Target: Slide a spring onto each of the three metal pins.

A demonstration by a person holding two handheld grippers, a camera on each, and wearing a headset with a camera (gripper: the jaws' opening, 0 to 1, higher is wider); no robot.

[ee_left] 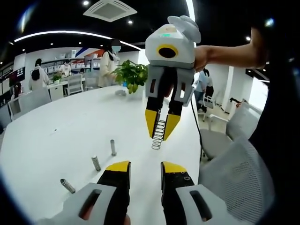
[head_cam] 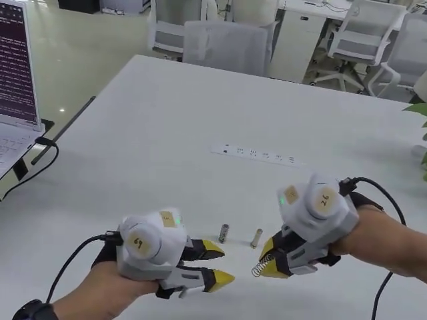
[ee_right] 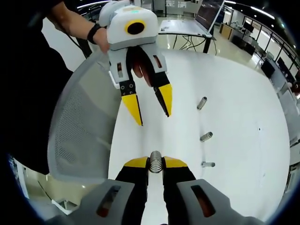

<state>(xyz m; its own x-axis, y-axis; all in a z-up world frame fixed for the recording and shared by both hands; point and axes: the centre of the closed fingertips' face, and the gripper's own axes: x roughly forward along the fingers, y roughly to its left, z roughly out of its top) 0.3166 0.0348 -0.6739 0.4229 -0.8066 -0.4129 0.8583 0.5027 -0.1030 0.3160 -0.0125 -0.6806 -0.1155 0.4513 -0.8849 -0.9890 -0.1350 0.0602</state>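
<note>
1. Here the right gripper (head_cam: 268,260) squeezes a spring (head_cam: 259,267) tight between its yellow tips.
2. The spring sticks out past the tips. Its long way runs on from the jaws and slants down toward the white table (head_cam: 167,133), with the free end lowest.
3. In the left gripper view the spring hangs almost straight up and down under the right gripper.
4. In the right gripper view the spring points away from us, so its end looks like a little ring.
5. The left gripper (head_cam: 220,265) has a gap between its tips and nothing in it. It faces the right gripper, near it but not touching.
6. A smooth pin (head_cam: 256,238) stands up on the table just past the spring.
7. A coiled pin (head_cam: 223,233) stands beside it, with a spring around it.
8. In the left gripper view a third pin (ee_left: 67,185) sits closest to the left gripper and looks coiled too.
</note>
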